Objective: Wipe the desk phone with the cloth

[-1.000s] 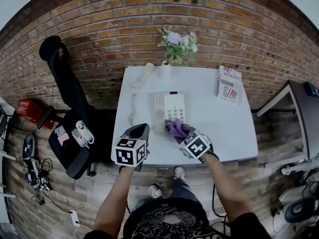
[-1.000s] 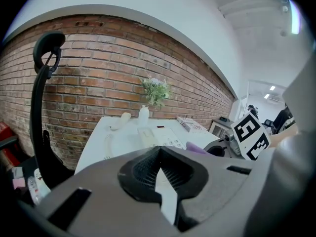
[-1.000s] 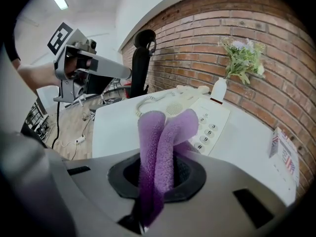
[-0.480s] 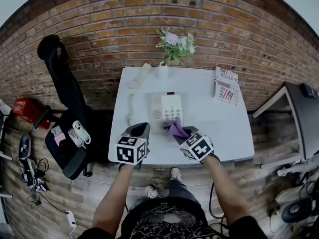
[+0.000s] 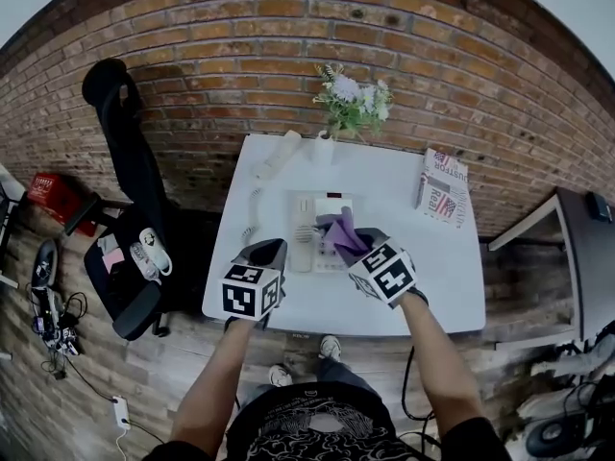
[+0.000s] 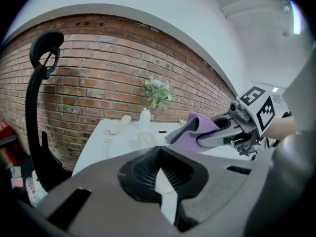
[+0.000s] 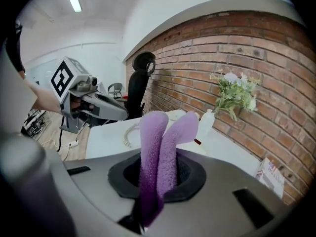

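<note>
A beige desk phone (image 5: pixel 306 230) lies in the middle of the white table (image 5: pixel 423 286). Its handset (image 5: pixel 277 154) rests off the cradle at the table's far left, joined by a coiled cord. My right gripper (image 5: pixel 354 243) is shut on a folded purple cloth (image 5: pixel 338 230), which hangs over the phone's keypad. In the right gripper view the cloth (image 7: pixel 160 142) sticks up out of the jaws. My left gripper (image 5: pixel 269 253) hovers near the table's front edge, left of the phone, shut with nothing in it. In the left gripper view the cloth (image 6: pixel 197 127) shows at the right.
A white vase with flowers (image 5: pixel 354 104) stands at the back edge by the brick wall. A magazine (image 5: pixel 442 185) lies at the back right corner. A black office chair (image 5: pixel 125 171) stands left of the table, and a dark desk (image 5: pixel 581 229) is at the far right.
My right gripper has carried the cloth from the phone's near right corner farther over the keypad. The left gripper has held its place near the front edge.
</note>
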A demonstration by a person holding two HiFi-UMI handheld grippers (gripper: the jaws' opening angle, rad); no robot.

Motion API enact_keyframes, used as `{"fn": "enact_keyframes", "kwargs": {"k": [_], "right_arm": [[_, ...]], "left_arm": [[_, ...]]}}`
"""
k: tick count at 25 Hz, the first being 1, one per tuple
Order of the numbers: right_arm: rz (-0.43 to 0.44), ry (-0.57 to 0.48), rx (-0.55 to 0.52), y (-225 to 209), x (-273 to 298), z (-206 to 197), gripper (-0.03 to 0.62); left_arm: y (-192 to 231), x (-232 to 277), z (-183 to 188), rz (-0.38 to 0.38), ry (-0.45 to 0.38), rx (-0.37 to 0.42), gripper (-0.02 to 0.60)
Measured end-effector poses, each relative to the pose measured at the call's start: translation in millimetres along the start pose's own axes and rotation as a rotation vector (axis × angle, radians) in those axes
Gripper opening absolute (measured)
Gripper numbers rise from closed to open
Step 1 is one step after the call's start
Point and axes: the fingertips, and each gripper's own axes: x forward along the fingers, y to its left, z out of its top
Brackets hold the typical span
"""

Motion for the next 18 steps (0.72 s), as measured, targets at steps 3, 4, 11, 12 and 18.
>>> {"fn": "enact_keyframes", "kwargs": {"k": [3, 4, 11, 12, 18], "right_arm": [[0.0, -0.013, -0.03, -14.3, 7.9, 18.4, 0.048], [0.0, -0.019, -0.039, -19.1, 11.3, 24.9, 0.048], [0.003, -0.022, -0.103, -41.3, 47.4, 58.6, 0.048], [0.005, -0.018, -0.11, -43.1, 53.6, 61.2, 0.048], [-0.007, -0.001, -0.14, -54.1, 94.2, 70.4, 0.048]], "left_arm": [[6.2, 2.8, 5.3, 0.021, -0.008, -0.01, 0.006], [8.0, 3.8, 6.8, 0.028, -0.01, -0.014, 0.006], [24.3, 10.5, 10.9, 0.078, -0.018, -0.04, 0.006], [27.1, 11.1, 10.9, 0.085, -0.018, -0.045, 0.006], [44.1, 9.5, 13.0, 0.122, -0.018, -0.058, 0.006]]}}
